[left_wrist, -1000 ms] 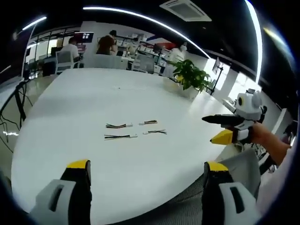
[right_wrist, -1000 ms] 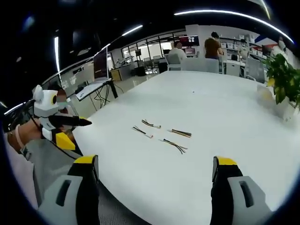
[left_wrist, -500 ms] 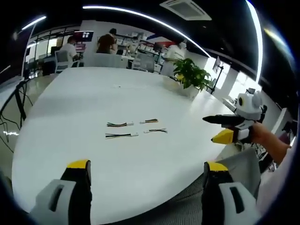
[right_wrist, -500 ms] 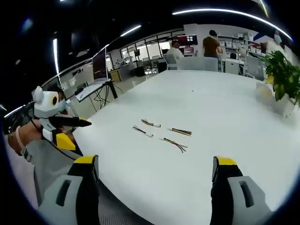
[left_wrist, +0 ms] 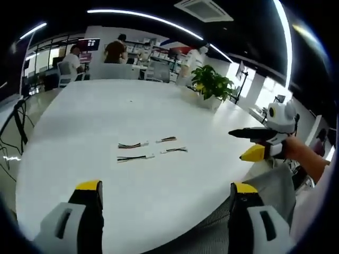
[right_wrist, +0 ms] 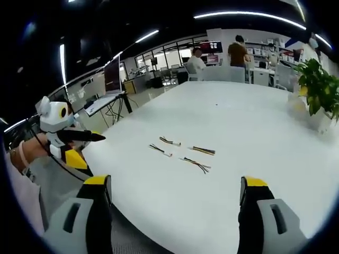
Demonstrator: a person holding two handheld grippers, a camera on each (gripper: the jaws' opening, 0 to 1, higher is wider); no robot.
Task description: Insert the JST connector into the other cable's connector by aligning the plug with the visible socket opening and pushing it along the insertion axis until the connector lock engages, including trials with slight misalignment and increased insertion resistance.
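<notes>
Four short cables lie in a loose cluster on the white surface (left_wrist: 79,121), well in from its near edge, with bare room all round them. In the left gripper view two lie to the left (left_wrist: 130,145) (left_wrist: 135,157) and two to the right (left_wrist: 167,139) (left_wrist: 175,150). The left hand-held gripper (left_wrist: 167,196) hangs over the near edge, jaws spread wide and empty. The right hand-held gripper (right_wrist: 177,190) does likewise, jaws wide apart, holding nothing. A plant (left_wrist: 212,84) stands near the far right edge.
</notes>
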